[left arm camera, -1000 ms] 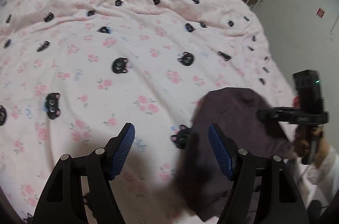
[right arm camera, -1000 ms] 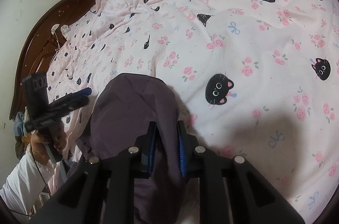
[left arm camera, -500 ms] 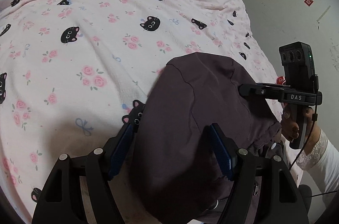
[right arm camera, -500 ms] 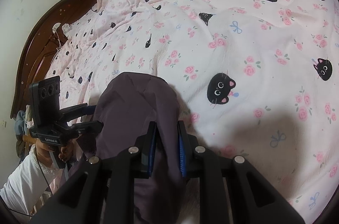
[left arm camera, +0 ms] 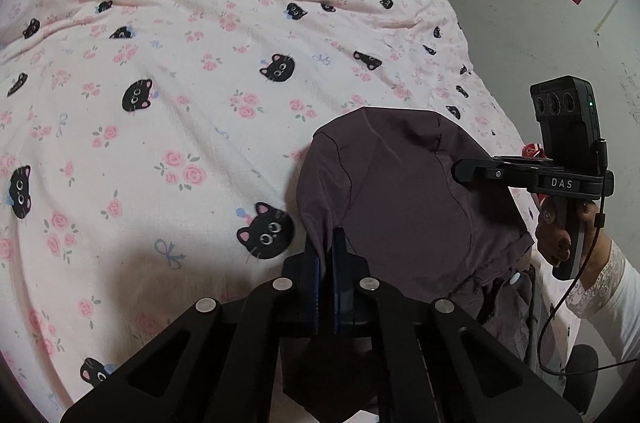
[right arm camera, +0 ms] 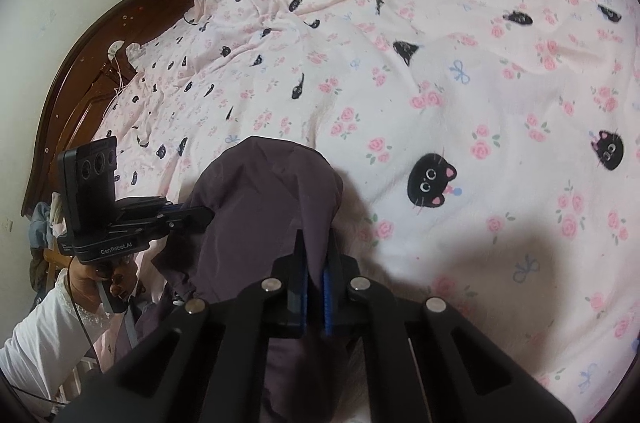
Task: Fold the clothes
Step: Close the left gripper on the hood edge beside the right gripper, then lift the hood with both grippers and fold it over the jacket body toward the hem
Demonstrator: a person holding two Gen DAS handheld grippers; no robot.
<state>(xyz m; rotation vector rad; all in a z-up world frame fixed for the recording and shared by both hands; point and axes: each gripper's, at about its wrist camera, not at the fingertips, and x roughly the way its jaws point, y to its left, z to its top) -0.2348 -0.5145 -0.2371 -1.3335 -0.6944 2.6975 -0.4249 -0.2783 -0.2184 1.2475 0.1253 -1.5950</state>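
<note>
Blue ribbed pads are pinched tight on cloth: our left gripper (left arm camera: 327,255) is closed down on the near edge of the dark purple woven garment (left arm camera: 404,199), with only a fold of fabric between its pads. Our right gripper (right arm camera: 314,263) is just as tightly closed on the same garment (right arm camera: 272,191), biting another part of that near edge. From each wrist view we see the other gripper alongside, so we have the garment pinned at two spots, a span of cloth between them.

Outward from the pads, the purple garment humps up in a rounded mound at the near edge of the bed, the rest trailing down off the side toward us, bunched and hard to read. Beyond lies the pink quilt with black cat faces and roses (left arm camera: 200,71), rumpled but broad.

We judge this as the two-point hold that comes with laying the piece out or carrying an edge over; the mound won't tell us which. Either way, we'd want both grips kept firm and the span between them taut and level, so the cloth lands flat on the quilt.
</note>
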